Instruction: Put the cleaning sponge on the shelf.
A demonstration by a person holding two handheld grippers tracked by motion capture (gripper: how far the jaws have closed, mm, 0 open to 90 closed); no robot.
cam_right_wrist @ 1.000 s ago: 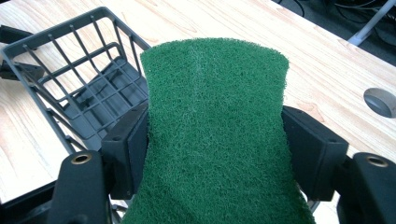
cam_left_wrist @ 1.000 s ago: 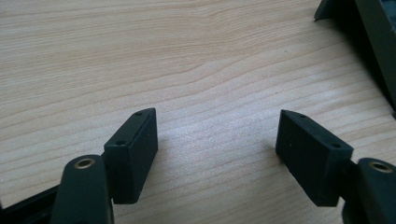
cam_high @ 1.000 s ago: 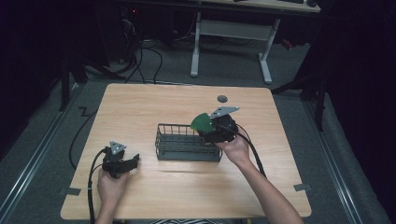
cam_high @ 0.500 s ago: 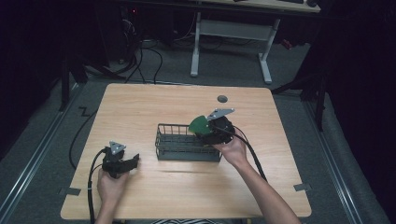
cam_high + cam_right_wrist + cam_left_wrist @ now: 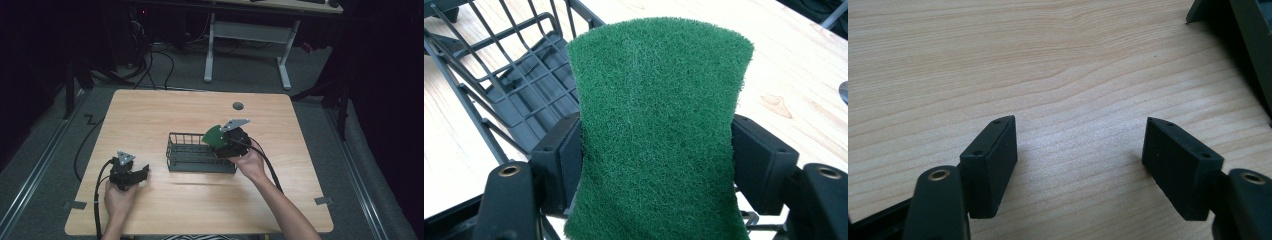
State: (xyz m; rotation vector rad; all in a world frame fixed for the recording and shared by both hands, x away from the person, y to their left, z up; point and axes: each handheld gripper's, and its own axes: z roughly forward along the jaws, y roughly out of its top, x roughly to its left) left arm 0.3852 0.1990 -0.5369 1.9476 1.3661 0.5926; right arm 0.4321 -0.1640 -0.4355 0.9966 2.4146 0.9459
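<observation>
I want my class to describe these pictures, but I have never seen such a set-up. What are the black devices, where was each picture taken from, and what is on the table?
A person sits at a wooden table and holds a hand-operated clamp in each hand. One picture looks down from above; the other two come from small cameras riding on each tool, looking along its two black jaws. The left tool rests low near the table's front edge, jaws open, holding nothing. The right tool grips a green scouring pad by its sides, over the right end of a black wire basket that stands in the middle of the table.
</observation>
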